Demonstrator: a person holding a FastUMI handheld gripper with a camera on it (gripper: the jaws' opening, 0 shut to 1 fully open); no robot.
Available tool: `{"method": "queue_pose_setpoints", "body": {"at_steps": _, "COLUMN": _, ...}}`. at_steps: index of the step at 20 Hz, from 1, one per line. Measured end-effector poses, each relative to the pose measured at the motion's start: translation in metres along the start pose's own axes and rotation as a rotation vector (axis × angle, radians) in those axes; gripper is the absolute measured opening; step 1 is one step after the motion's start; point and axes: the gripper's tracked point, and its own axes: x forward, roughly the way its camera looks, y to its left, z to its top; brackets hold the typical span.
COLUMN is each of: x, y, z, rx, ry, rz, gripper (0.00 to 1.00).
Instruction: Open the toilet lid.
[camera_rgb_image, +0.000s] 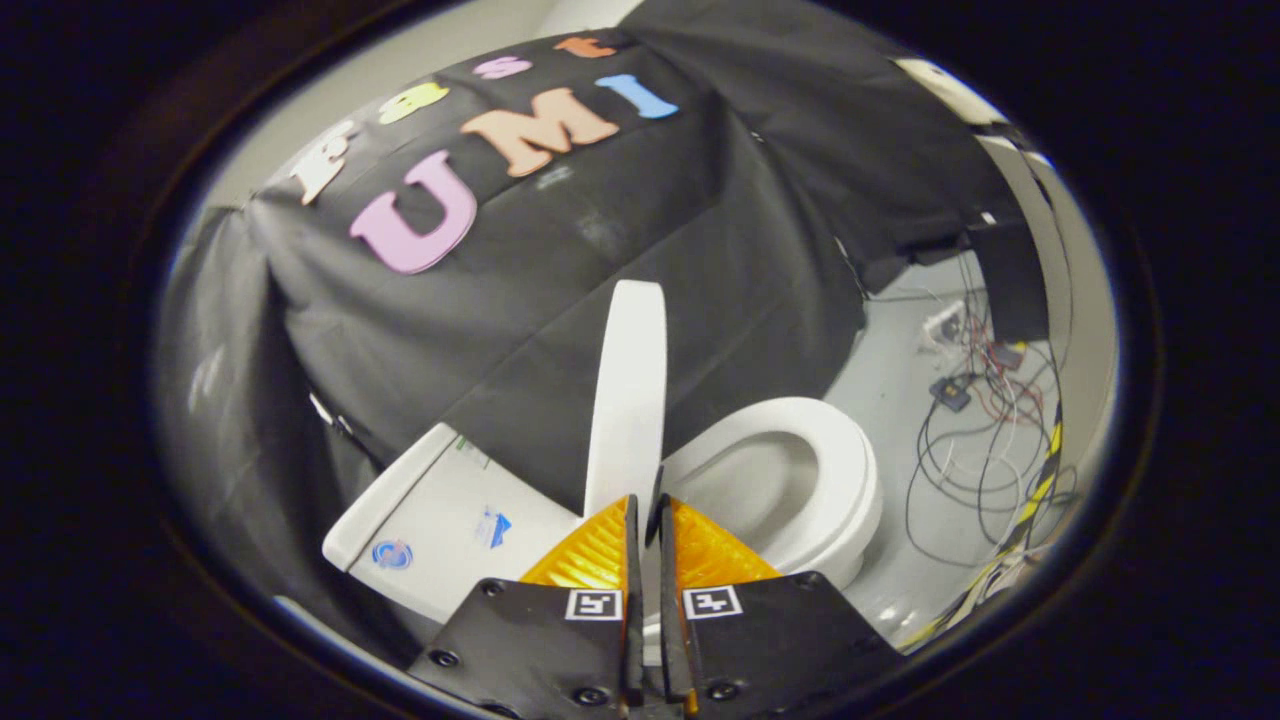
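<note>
- Clearly the gripper (645, 515) has its 2 fingers drawn close together, with a narrow slit between them, and the near edge of the toilet lid (628, 400) runs down into that slit. It looks like both fingers pinch the lid's rim, though the exact contact is hard to make out at the tips.
- Just ahead of the fingers, the lid stands upright, seen edge-on as a tall white blade rising from the fingertips toward the black cloth wall (600, 250).
- To one side of the lid lies the toilet seat (830, 470), down on the bowl and fully exposed, its oval opening uncovered.
- To the other side sits the tank (440, 520), with small stickers on its top; the lid has not yet reached it.
- Beyond the bowl, loose cables (980, 420) sprawl on the grey floor (890, 370).
- Judging by this, the lift is largely done: the lid is off the seat and near vertical. What seems left is to lean it back against the tank and let go.
</note>
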Motion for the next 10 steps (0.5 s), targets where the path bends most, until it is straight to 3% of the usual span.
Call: {"method": "queue_pose_setpoints", "body": {"at_steps": 10, "x": 0.0, "y": 0.089, "z": 0.004, "rx": -0.159, "ry": -0.027, "rz": 0.188, "gripper": 0.12}}
